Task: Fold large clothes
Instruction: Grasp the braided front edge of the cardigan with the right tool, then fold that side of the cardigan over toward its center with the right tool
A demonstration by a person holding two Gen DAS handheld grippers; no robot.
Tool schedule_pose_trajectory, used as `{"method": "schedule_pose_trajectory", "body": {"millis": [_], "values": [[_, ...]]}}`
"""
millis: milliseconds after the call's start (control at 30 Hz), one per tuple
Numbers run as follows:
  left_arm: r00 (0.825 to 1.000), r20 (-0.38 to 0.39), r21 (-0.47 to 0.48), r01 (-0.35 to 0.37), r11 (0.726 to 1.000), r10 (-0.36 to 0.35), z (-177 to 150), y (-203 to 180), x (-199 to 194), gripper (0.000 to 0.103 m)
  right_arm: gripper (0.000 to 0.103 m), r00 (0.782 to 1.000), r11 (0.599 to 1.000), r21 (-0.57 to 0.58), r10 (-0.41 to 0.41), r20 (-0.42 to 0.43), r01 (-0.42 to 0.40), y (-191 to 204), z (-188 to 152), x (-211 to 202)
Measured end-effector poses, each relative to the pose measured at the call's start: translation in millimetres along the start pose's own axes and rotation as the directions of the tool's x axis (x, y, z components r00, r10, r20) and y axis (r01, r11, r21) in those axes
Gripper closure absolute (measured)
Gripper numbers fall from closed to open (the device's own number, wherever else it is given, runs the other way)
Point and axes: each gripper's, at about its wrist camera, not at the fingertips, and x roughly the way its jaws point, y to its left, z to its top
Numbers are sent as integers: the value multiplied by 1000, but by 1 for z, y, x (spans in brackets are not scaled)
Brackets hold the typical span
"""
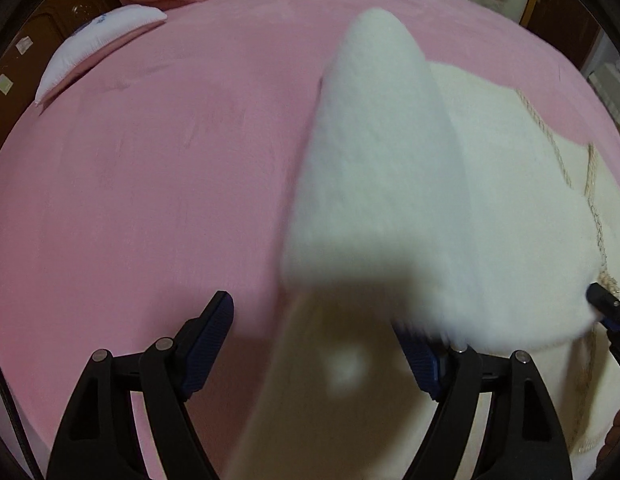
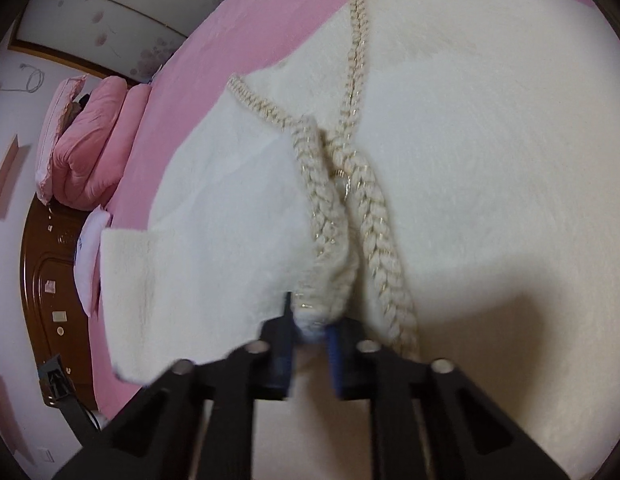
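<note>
- Cream fluffy cardigan (image 2: 490, 140) with braided trim lies spread on the pink bed sheet (image 1: 149, 180), ahead of both sets of jaws; most of it sits flat, one front panel lifted
- Sleeve (image 1: 374, 160) hangs raised between the left jaws and beyond them, blurred, draping down past the fingers
- Left gripper (image 1: 314, 340) stands wide apart; cloth passes through the gap, but whether either pad touches it I cannot tell
- Right gripper (image 2: 310, 336) is narrow, clamped on the braided trim (image 2: 330, 240) at the panel's edge, right at the fingertips
- Risk: with the left jaws spread, the sleeve may slide free and flop askew; the right pinch holds only bulky braid, so a quick pull could strip it out and spoil the fold
</note>
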Motion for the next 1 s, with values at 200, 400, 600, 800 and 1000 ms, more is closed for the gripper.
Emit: {"method": "schedule_pose_trajectory", "body": {"millis": [200, 400, 600, 800, 1000], "values": [[997, 27, 26, -67, 997, 66, 6, -21, 18, 40, 94, 961, 988, -155, 51, 273, -8, 30, 27, -60], [999, 0, -21, -37, 999, 37, 8, -10, 25, 53, 94, 905, 975, -191, -21, 424, 112, 14, 43, -121], [1000, -15, -71, -9, 997, 8, 3, 6, 27, 51, 91, 945, 971, -81, -199, 260, 226, -35, 26, -87], [996, -45, -125, -76, 989, 70, -4, 22, 13, 49, 83, 771, 856, 131, -508, 383, 500, -59, 1, -106], [993, 121, -272, 21, 962, 13, -13, 50, -58, 51, 96, 806, 939, 57, -320, 498, 338, -22, -8, -130]]}}
